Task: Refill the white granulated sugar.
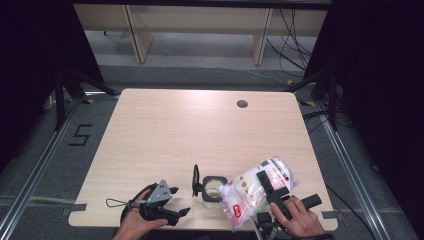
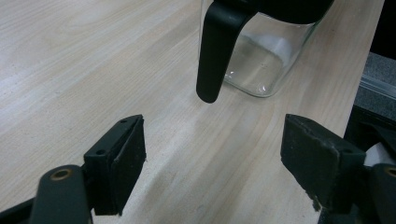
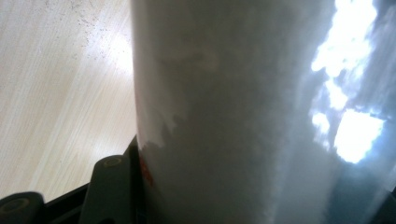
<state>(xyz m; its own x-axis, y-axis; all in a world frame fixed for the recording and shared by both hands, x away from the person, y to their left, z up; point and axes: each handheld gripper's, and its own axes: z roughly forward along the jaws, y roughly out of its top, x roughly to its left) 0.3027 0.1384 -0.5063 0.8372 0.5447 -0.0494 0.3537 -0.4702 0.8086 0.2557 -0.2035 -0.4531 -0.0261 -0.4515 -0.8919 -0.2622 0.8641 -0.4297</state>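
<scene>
Looking down from the high view, the right gripper [image 1: 270, 192] clamps a bag of white powder [image 1: 250, 192], tipped toward the glass jar [image 1: 214, 188] at nine o'clock. Powder could spill on the table [image 1: 200, 130] if the bag misses. The left gripper [image 1: 172, 200] waits at the jar's nine o'clock.

Left gripper view: jaws wide apart, holding nothing; jar [image 2: 261, 65] at twelve o'clock.

Right gripper view: bag [image 3: 224, 116] squeezed between jaws.
</scene>
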